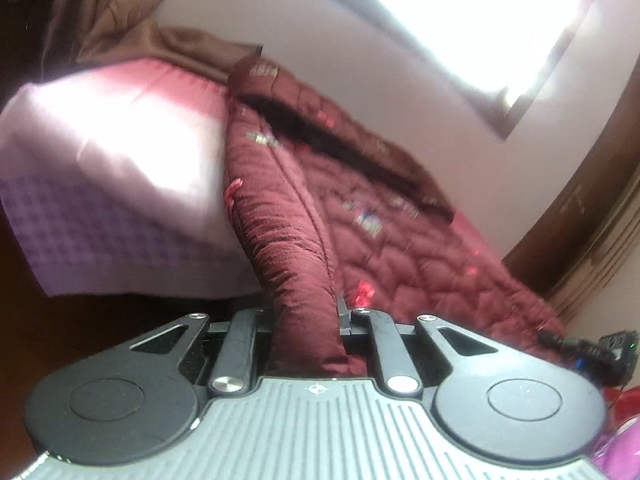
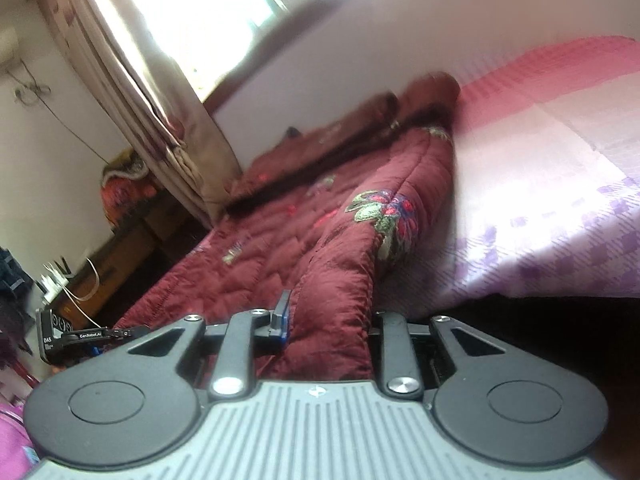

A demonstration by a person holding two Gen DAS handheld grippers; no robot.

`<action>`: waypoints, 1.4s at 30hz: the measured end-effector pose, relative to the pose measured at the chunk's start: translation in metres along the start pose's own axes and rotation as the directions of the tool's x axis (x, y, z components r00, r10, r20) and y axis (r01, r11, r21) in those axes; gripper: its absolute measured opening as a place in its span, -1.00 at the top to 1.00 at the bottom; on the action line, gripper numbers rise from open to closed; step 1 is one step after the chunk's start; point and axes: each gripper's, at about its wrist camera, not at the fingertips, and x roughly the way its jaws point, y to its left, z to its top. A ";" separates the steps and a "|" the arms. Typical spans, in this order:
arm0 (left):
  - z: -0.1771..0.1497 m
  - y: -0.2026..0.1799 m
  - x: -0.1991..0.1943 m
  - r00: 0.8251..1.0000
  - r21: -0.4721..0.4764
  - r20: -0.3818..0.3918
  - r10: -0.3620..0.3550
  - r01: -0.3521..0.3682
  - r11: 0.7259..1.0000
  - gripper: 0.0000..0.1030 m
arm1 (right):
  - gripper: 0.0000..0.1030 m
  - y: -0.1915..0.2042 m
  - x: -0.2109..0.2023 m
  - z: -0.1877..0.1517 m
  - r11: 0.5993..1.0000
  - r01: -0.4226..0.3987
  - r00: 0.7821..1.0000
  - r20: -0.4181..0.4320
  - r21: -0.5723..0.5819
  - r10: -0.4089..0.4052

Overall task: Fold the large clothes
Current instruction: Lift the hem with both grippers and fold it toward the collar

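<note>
Left view: left gripper (image 1: pixel 306 312) clamped on a fold of the red coat (image 1: pixel 380 232), mid-frame, lying on the bed (image 1: pixel 100 184).

Right view: right gripper (image 2: pixel 330 320) clamped on the coat's flowered edge, frame middle; curtain (image 2: pixel 160 112) upper left.

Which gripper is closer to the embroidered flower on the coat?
Right. The right gripper grips the coat's fold just below the flower; the left gripper grips another fold, flower unseen there.
</note>
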 end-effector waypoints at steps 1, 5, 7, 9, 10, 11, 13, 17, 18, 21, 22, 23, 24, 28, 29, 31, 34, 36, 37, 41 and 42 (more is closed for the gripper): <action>0.002 -0.003 -0.002 1.000 0.006 0.011 -0.002 0.002 1.000 0.68 | 0.54 0.000 0.000 0.001 1.000 -0.005 1.000 0.003 0.014 0.005; 0.004 -0.011 -0.005 1.000 0.029 0.026 -0.001 0.000 1.000 0.68 | 0.54 -0.002 -0.001 0.002 0.999 -0.018 1.000 0.012 0.030 0.018; 0.003 -0.015 -0.005 1.000 0.036 0.030 0.002 -0.003 0.999 0.68 | 0.54 -0.003 -0.002 0.001 0.999 -0.023 1.000 0.014 0.042 0.022; 0.003 -0.016 -0.008 1.000 0.038 0.031 -0.002 0.000 0.999 0.68 | 0.55 -0.005 -0.004 0.000 0.998 -0.030 0.999 0.020 0.057 0.029; 0.003 -0.016 -0.009 0.999 0.039 0.033 -0.002 0.000 0.999 0.68 | 0.56 -0.006 -0.005 0.000 0.998 -0.031 0.999 0.021 0.063 0.029; 0.004 -0.015 -0.010 0.999 0.038 0.035 -0.004 0.002 0.999 0.68 | 0.56 -0.007 -0.006 0.000 0.997 -0.032 0.999 0.022 0.066 0.031; 0.005 -0.014 -0.011 0.999 0.037 0.037 -0.007 0.006 0.999 0.68 | 0.56 -0.008 -0.007 -0.002 0.996 -0.036 0.999 0.026 0.078 0.034; 0.008 -0.015 -0.013 0.999 0.030 0.042 -0.006 0.005 1.000 0.68 | 0.56 -0.011 -0.010 -0.005 0.993 -0.047 0.998 0.034 0.105 0.043; 0.008 -0.015 -0.013 0.999 0.028 0.043 -0.007 0.006 1.000 0.68 | 0.56 -0.013 -0.010 -0.004 0.993 -0.052 0.998 0.035 0.111 0.048; 0.009 -0.015 -0.016 0.999 0.032 0.046 -0.011 0.010 0.999 0.68 | 0.56 -0.016 -0.011 -0.003 0.992 -0.056 0.998 0.038 0.117 0.052; 0.010 -0.016 -0.017 0.999 0.033 0.048 -0.012 0.011 0.999 0.68 | 0.56 -0.017 -0.011 -0.002 0.991 -0.059 0.998 0.039 0.121 0.055; 0.010 -0.016 -0.018 0.999 0.032 0.051 -0.013 0.012 0.999 0.68 | 0.56 -0.019 -0.012 -0.002 0.990 -0.065 0.997 0.043 0.128 0.060; 0.011 -0.017 -0.018 0.998 0.030 0.055 -0.015 0.013 0.999 0.68 | 0.56 -0.021 -0.012 -0.001 0.989 -0.071 0.997 0.045 0.130 0.066; 0.016 -0.021 -0.020 0.997 0.026 0.074 -0.019 0.017 1.000 0.68 | 0.58 -0.027 -0.014 0.004 0.984 -0.094 0.995 0.060 0.151 0.086; 0.018 -0.022 -0.021 0.997 0.028 0.078 -0.020 0.018 0.999 0.68 | 0.59 -0.027 -0.014 0.006 0.984 -0.097 0.994 0.061 0.151 0.089; 0.020 -0.024 -0.022 0.996 0.030 0.088 -0.022 0.019 0.999 0.68 | 0.59 -0.027 -0.014 0.009 0.984 -0.102 0.994 0.061 0.147 0.094; 0.025 -0.028 -0.026 0.994 0.030 0.107 -0.025 0.022 0.999 0.68 | 0.60 -0.027 -0.013 0.014 0.983 -0.111 0.993 0.064 0.147 0.102; 0.030 -0.030 -0.028 0.992 0.024 0.118 -0.032 0.029 0.999 0.68 | 0.60 -0.027 -0.013 0.019 0.982 -0.114 0.992 0.066 0.153 0.105; 0.033 -0.031 -0.029 0.991 0.019 0.127 -0.035 0.033 0.999 0.68 | 0.60 -0.027 -0.014 0.023 0.979 -0.121 0.991 0.072 0.161 0.111; 0.048 -0.039 -0.032 0.986 0.028 0.162 -0.044 0.040 0.999 0.68 | 0.61 -0.023 -0.015 0.042 0.975 -0.156 0.985 0.095 0.157 0.142; 0.053 -0.042 -0.032 0.984 0.034 0.173 -0.046 0.040 0.999 0.68 | 0.61 -0.021 -0.014 0.049 0.977 -0.161 0.984 0.097 0.143 0.148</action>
